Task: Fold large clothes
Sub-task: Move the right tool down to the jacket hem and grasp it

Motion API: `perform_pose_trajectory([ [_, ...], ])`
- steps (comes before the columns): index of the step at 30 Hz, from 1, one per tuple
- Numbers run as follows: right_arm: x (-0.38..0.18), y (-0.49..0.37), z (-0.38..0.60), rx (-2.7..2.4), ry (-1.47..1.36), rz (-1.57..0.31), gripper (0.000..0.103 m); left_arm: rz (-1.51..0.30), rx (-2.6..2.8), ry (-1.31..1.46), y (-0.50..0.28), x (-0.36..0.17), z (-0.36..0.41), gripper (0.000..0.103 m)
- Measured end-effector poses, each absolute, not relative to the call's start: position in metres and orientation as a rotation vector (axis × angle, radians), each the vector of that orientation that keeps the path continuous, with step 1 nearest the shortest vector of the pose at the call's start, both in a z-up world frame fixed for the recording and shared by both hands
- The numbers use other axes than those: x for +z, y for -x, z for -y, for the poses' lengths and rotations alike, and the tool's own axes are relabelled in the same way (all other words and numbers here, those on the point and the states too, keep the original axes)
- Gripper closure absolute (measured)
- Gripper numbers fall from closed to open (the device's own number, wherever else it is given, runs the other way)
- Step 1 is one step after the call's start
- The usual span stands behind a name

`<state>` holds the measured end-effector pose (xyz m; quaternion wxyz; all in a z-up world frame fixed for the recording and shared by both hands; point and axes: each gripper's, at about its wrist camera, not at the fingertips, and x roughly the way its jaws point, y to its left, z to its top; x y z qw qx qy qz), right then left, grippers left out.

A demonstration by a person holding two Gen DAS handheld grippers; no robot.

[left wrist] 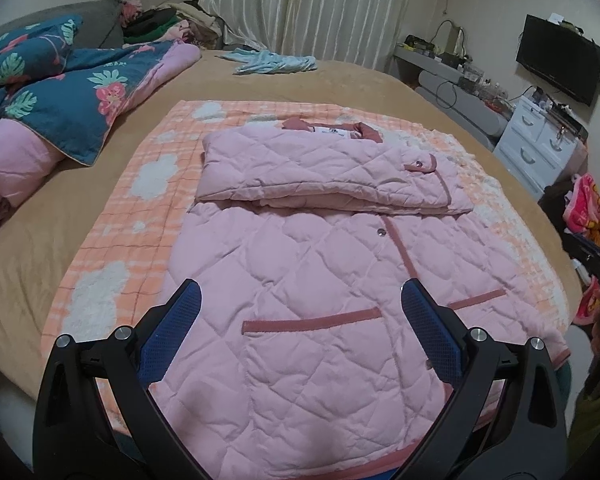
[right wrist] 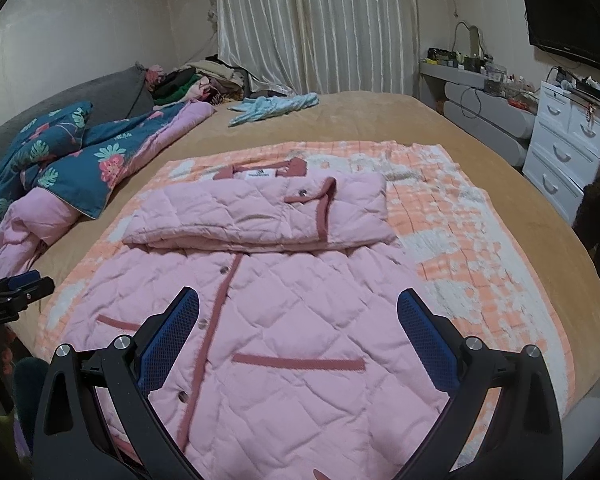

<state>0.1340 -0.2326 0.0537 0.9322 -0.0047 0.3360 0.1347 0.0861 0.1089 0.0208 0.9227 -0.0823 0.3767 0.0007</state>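
A pink quilted jacket with dark pink trim lies flat on an orange checked blanket on the bed. Its sleeves are folded across the chest in a thick band below the collar. My left gripper hovers open over the hem's left side, nothing between its blue pads. My right gripper hovers open over the hem's right side, also holding nothing. The left gripper's tip shows at the left edge of the right wrist view.
A teal floral quilt with pink lining is heaped at the left. A light blue garment lies at the bed's far end. White drawers and a wall television stand to the right.
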Motion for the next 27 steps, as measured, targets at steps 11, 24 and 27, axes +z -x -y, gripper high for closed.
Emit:
perform_pose_trajectory([
  [11,0.028,-0.13,0.265,0.219,0.018,-0.742,0.004,-0.838,0.058,0.186,-0.079,-0.004,-0.127,0.009],
  [24,-0.008,-0.127,0.296,0.174,0.023,-0.832,0.004,-0.921,0.105,0.188,-0.064,-0.039,-0.148,0.009],
  [27,-0.015,-0.126,0.301,0.165,0.032,-0.85,0.004,-0.946,0.113,0.204,-0.059,-0.051,-0.155,0.009],
])
